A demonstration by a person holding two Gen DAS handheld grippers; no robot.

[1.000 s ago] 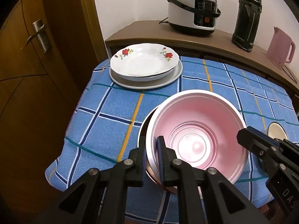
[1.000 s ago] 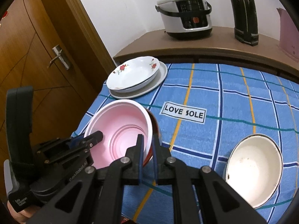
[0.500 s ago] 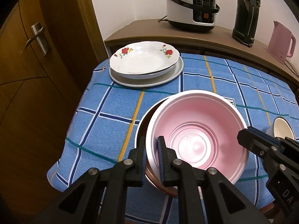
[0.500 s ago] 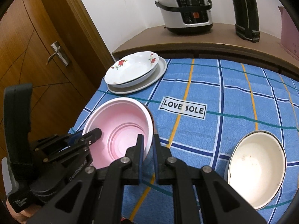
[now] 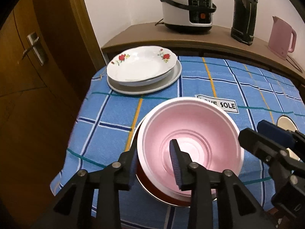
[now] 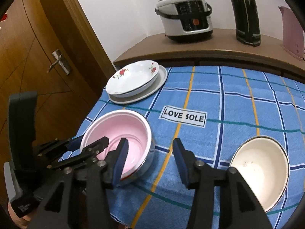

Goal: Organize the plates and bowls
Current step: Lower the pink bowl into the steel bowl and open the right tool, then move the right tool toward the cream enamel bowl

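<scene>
Blue checked cloth covers the tabletop [image 6: 228, 99]. Your pink bowl [image 5: 190, 145] sits nested in a metal bowl [image 6: 149, 158]; left gripper [image 5: 154, 164] and right gripper [image 6: 150, 158] have just been opening, fingers clear astride its rim. Release appears done; next, withdraw and fetch the cream bowl [image 6: 261, 169].

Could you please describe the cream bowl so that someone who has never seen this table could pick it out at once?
Start at the blue checked tablecloth and find its "LOVE SOLE" label. The cream bowl sits alone at the near right of that label, by the cloth's front edge. Unlike the pink bowl, which is nested in another bowl, it stands by itself, with a thin dark rim and a speckled, off-white inside.
</scene>
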